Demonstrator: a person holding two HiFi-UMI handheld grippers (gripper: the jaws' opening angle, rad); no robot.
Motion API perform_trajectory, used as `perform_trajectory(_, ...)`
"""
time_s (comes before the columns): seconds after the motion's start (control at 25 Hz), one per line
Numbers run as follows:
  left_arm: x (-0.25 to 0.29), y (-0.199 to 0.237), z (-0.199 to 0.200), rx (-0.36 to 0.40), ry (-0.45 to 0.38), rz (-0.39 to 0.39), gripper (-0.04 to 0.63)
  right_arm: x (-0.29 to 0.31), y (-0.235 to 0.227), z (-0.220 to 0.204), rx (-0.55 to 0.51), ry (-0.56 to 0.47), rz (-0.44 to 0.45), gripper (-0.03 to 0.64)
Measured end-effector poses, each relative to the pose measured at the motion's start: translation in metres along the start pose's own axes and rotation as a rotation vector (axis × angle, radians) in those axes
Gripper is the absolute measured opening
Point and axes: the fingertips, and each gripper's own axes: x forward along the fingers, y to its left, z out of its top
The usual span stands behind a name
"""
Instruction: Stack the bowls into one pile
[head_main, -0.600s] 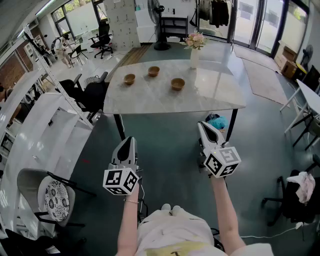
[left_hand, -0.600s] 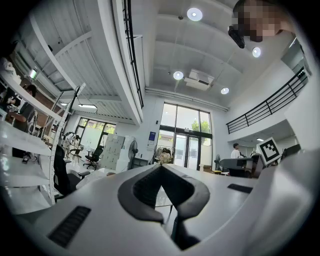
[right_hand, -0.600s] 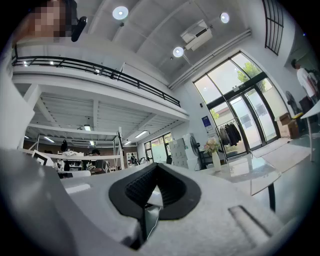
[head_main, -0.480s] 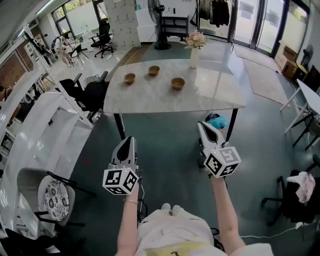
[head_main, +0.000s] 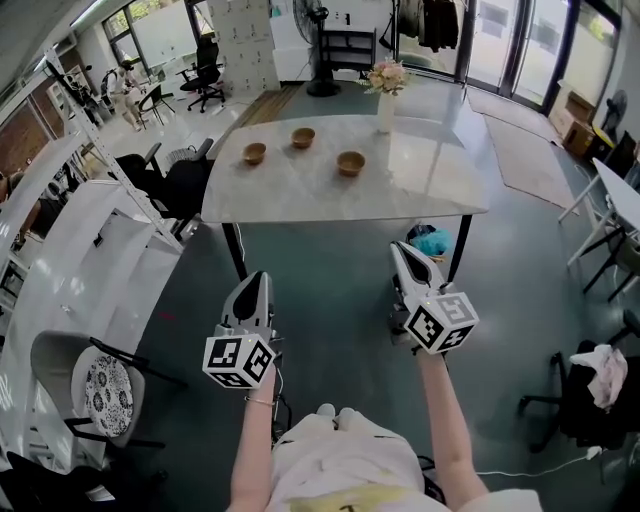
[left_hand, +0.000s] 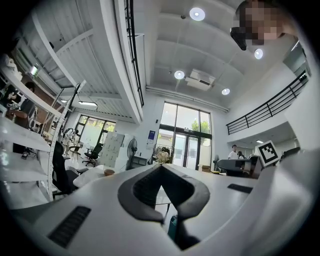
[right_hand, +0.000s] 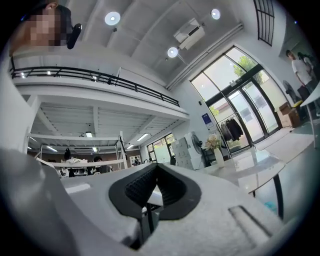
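Note:
Three brown bowls stand apart on the marble table (head_main: 420, 185) far ahead: a left bowl (head_main: 254, 153), a middle bowl (head_main: 303, 137) and a right bowl (head_main: 350, 163). Both grippers are held level in front of the person, well short of the table, over the floor. My left gripper (head_main: 259, 279) is shut, its pads meeting with nothing between them (left_hand: 160, 166). My right gripper (head_main: 398, 249) is also shut and empty (right_hand: 157, 166). In the left gripper view one bowl (left_hand: 109, 172) shows small on the table's left part.
A white vase of flowers (head_main: 385, 95) stands at the table's far side. A blue bag (head_main: 433, 243) lies under the table. Black office chairs (head_main: 180, 185) and a long white desk (head_main: 90, 250) line the left; a chair with cloth (head_main: 598, 372) sits right.
Only the head view has shifted slightly; both grippers stay where they were, still shut, and the bowls have not moved.

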Motion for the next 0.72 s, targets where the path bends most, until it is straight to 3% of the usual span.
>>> perform_trajectory(0.36,0.002,-0.006,-0.019,-0.027,0.027,0.016,0.000,0.009,-0.009,-0.016,0.006,0.048,0.015,0.013)
perform_trajectory(0.72,0.040,0.013,-0.026,-0.037,0.039,0.026,0.000,0.048,-0.032,-0.029,0.019,0.077,0.022,0.029)
